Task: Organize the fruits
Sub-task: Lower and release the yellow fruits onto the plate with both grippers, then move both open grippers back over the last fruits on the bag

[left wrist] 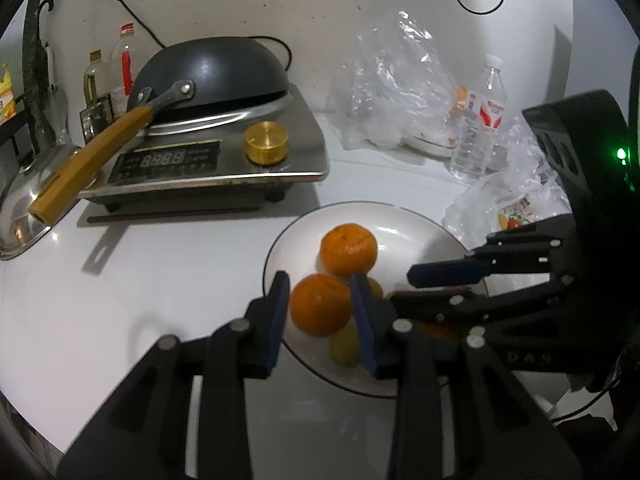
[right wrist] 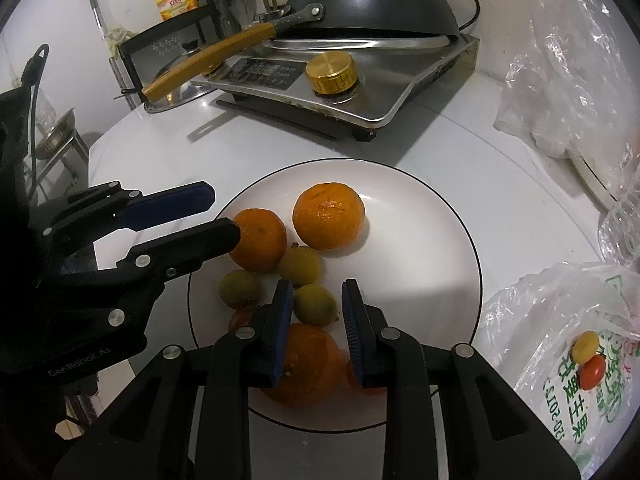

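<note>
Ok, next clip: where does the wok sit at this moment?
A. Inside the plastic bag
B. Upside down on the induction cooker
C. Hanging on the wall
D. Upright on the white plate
B: the dark wok lies dome-up on the steel induction cooker, its yellow handle sticking out past the edge, behind the plate of fruit.

Glossy white plate [right wrist: 420, 208]; dimpled matt oranges [right wrist: 329, 216]; brushed steel cooker [left wrist: 304, 148], brass-look knob [left wrist: 267, 142]; crinkled clear plastic bags [left wrist: 400, 80].
</note>
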A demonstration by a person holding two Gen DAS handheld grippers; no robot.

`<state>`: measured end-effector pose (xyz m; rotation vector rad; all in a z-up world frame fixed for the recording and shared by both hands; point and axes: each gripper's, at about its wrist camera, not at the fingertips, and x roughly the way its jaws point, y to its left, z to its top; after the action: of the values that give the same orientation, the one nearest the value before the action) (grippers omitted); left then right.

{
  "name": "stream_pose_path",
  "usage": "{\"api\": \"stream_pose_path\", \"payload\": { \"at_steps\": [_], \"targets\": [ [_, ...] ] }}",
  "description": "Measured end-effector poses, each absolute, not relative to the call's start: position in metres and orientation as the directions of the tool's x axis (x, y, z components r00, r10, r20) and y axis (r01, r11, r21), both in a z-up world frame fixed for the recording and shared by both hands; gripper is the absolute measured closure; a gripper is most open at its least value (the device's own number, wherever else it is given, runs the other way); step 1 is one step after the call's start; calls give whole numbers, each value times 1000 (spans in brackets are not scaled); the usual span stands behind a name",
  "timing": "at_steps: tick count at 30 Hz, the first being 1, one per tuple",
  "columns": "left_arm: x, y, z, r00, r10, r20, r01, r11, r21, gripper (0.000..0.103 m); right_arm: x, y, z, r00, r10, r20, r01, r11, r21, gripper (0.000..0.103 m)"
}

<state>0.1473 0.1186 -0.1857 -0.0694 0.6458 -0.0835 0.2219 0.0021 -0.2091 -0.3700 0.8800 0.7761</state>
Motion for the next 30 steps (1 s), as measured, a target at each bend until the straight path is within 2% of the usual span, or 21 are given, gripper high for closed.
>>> {"api": "stream_pose_path", "payload": {
  "at_steps": [2,3,30],
  "targets": [
    [144,118,-184,798,-99,-594,55,994,-91,57,221,1,-208,400,449,-799,-736,677,12,76],
    [143,118,-183,801,-99,-591,55,994,-92,55,220,0,-207,403,450,-797,-733,680,13,76],
    [119,83,-162,802,-89,-590,70,996,-55,54,189,-49,-175,476,480,-737,-710,704,0,75]
  ]
}}
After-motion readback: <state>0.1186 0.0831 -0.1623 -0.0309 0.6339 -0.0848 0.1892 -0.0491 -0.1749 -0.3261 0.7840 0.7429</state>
